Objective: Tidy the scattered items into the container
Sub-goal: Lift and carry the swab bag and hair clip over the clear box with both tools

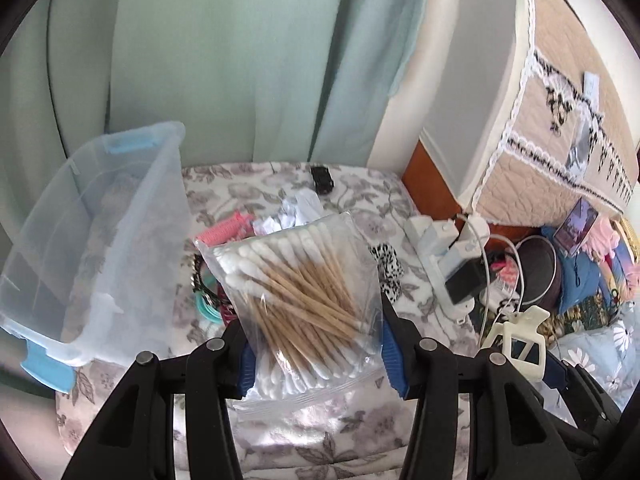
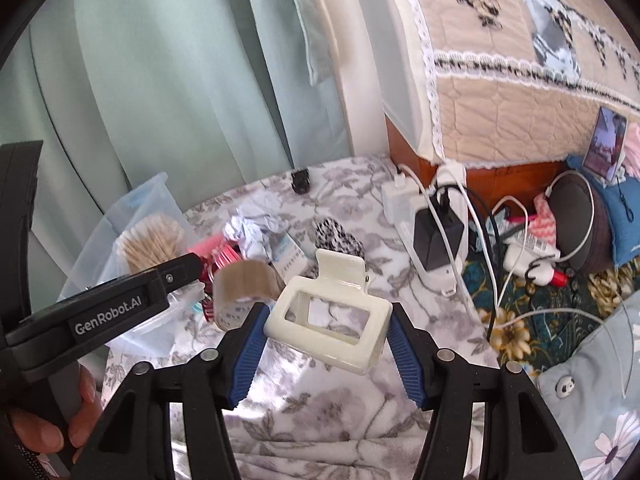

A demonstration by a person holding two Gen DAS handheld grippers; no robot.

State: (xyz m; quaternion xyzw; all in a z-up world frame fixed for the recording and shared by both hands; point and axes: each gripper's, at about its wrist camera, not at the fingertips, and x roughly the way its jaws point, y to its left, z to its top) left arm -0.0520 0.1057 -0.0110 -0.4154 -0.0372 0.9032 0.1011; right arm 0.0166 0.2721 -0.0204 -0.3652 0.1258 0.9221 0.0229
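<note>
Clear swab bag (image 1: 304, 300) between left tongs (image 1: 316, 344), cream hair claw (image 2: 328, 316) (tilted) between right tongs (image 2: 326, 344)

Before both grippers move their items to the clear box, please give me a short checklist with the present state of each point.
1. Left gripper shut on the bag of cotton swabs: ok.
2. Right gripper shut on the cream hair claw clip: ok.
3. Clear storage box open, no lid on it: ok.
4. Box stands upright: not ok, it looks tilted.
5. Swab bag sealed: cannot tell.
6. Charger cables apart from the clip: ok.
</note>
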